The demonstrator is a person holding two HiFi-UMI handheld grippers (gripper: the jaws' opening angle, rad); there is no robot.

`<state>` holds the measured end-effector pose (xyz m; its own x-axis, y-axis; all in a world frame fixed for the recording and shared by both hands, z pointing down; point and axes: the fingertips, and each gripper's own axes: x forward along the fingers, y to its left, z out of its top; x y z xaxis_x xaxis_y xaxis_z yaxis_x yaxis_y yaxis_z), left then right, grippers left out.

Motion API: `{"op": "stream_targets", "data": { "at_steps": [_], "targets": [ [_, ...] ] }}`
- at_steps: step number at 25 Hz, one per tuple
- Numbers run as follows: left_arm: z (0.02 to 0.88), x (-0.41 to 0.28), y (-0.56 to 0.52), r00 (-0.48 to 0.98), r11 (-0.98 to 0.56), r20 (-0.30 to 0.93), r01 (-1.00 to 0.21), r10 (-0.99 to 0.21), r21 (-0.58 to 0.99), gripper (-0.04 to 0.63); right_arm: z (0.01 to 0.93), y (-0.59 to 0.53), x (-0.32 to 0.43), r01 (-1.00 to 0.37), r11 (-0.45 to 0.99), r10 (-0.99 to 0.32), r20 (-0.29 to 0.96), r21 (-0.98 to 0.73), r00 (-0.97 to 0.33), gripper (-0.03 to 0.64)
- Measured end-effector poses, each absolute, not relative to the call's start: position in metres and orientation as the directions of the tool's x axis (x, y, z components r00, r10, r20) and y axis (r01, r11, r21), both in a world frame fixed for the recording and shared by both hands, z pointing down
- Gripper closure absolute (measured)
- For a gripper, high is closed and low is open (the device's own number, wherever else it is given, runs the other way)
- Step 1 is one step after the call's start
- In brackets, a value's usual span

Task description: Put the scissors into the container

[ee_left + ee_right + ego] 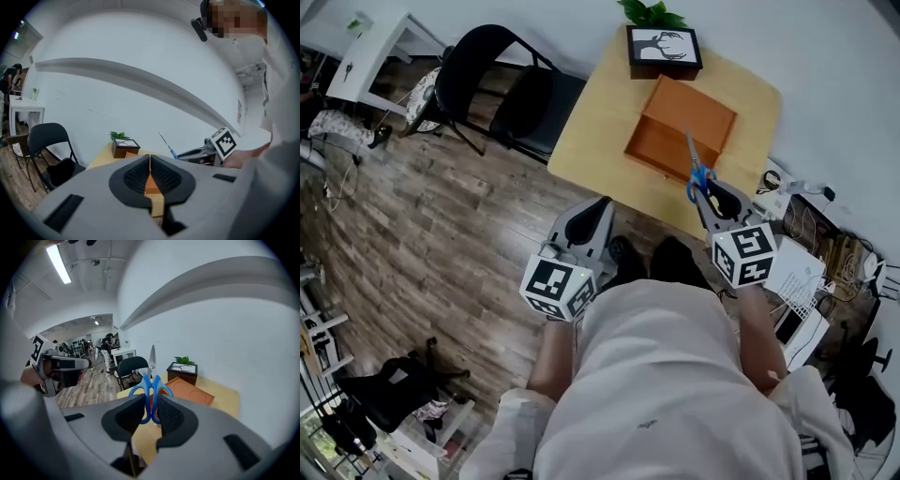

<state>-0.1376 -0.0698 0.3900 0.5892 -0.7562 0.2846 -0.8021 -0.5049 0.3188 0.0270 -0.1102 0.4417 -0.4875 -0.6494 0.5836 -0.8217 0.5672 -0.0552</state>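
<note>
Blue-handled scissors [697, 174] are held in the air over the near edge of the wooden table [591, 122], blades pointing up and away. My right gripper [710, 194] is shut on the handles [151, 391], and the blades [152, 359] stand above the jaws. The container, an orange-brown tray [680, 127], lies on the table just beyond the scissors and shows low in the right gripper view [187, 390]. My left gripper [602, 206] hovers off the table's near-left edge with its jaws pressed together and nothing between them [150, 157].
A dark framed picture [664, 49] with a green plant [652, 13] behind it stands at the table's far edge. A black folding chair [502, 89] sits left of the table. Cables and papers [802, 272] lie at the right by the wall.
</note>
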Motion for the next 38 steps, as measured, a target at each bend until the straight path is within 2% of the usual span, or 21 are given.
{"op": "stream_targets", "data": {
  "at_steps": [13, 27, 38],
  "targets": [
    [0.405, -0.145, -0.09, 0.566, -0.464, 0.323, -0.817, -0.758, 0.343, 0.584, 0.518, -0.146, 0.023, -0.741, 0.671, -0.497, 0.737, -0.009, -0.459, 0.537],
    [0.409, -0.139, -0.129, 0.479, -0.369, 0.368, -0.868, -0.797, 0.332, 0.584, 0.595, -0.191, 0.027, -0.546, 0.831, -0.345, 0.869, 0.107, -0.354, 0.537],
    [0.434, -0.116, -0.148, 0.442, -0.328, 0.413, -0.889, -0.797, 0.319, 0.584, 0.652, -0.204, 0.037, -0.465, 0.883, -0.194, 0.95, 0.061, -0.244, 0.537]
  ]
}}
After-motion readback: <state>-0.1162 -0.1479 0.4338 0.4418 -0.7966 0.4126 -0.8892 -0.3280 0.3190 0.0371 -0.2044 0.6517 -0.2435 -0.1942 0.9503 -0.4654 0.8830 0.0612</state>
